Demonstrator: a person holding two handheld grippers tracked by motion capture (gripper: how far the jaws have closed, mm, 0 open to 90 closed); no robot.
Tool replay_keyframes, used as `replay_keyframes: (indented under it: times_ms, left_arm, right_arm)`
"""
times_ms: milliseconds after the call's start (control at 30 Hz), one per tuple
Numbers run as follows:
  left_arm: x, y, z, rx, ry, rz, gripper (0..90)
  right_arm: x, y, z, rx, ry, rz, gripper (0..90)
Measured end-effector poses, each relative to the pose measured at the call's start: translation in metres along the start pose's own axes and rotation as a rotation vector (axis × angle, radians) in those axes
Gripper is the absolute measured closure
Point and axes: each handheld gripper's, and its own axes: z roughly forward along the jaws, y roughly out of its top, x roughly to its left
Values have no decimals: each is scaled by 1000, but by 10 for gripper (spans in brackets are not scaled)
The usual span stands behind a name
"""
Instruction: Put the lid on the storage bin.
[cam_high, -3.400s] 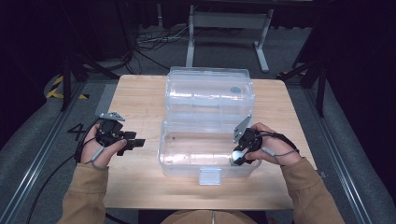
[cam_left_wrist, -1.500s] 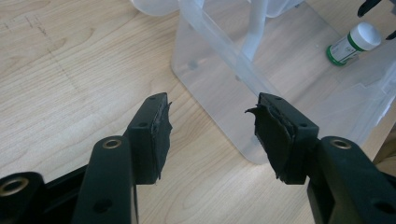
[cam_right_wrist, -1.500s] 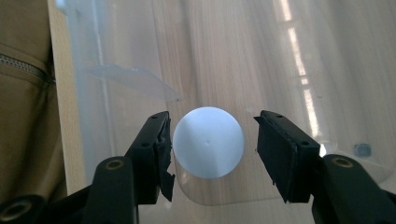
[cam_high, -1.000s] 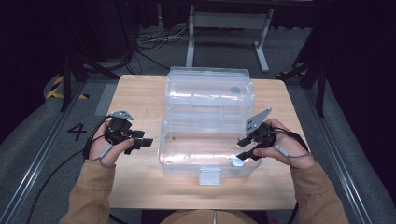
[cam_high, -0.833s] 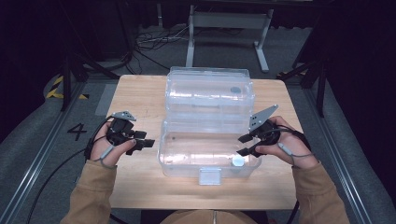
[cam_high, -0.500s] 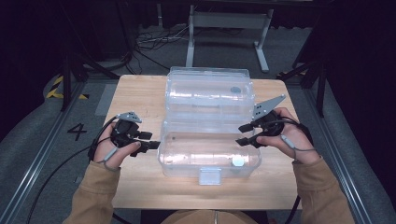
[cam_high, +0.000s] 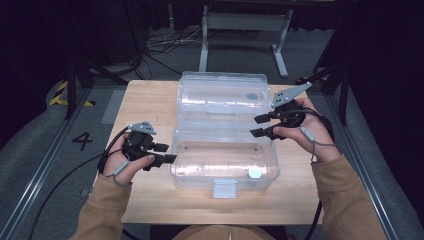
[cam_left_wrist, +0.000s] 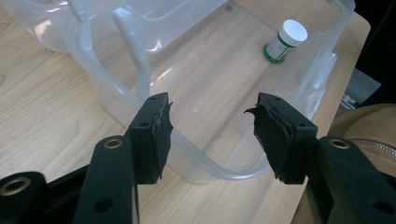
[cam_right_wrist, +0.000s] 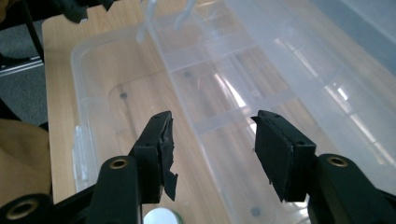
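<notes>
A clear plastic box (cam_high: 176, 165) stands open on the wooden table, its lid (cam_high: 222, 95) folded back behind it. Inside, near the front right corner, stands a small bottle (cam_high: 255, 173) with a white cap and a green band. My left gripper (cam_high: 167, 152) is open at the box's left wall; in the left gripper view (cam_left_wrist: 210, 126) the rim (cam_left_wrist: 205, 161) runs between its jaws untouched, with the bottle (cam_left_wrist: 285, 39) far beyond. My right gripper (cam_high: 256, 126) hovers open above the box's right side near the hinge. The right gripper view (cam_right_wrist: 212, 140) looks down into the box, the bottle's cap (cam_right_wrist: 161, 217) at the bottom edge.
The box has a grey latch (cam_high: 224, 188) at its front. Bare tabletop (cam_high: 145, 100) lies left of the lid and along the front edge. Metal rails (cam_high: 45, 165) flank the table, and cables and a stand's legs (cam_high: 240, 30) lie on the floor behind it.
My right gripper has risen and gone back from the box's front right corner to beside the hinge. My left gripper has shifted right, up to the box's left wall. Both jaws stay open.
</notes>
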Motion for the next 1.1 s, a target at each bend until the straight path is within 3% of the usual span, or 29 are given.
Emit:
replay_keyframes:
  times_ms: [600, 1100]
  left_arm:
    - [-6, 3, 16, 32, -52, 32, 475]
    - [-8, 3, 30, 38, -94, 55, 473]
  right_arm:
    - [-37, 20, 14, -43, -54, 27, 483]
    - [-54, 25, 45, 55, -13, 35, 591]
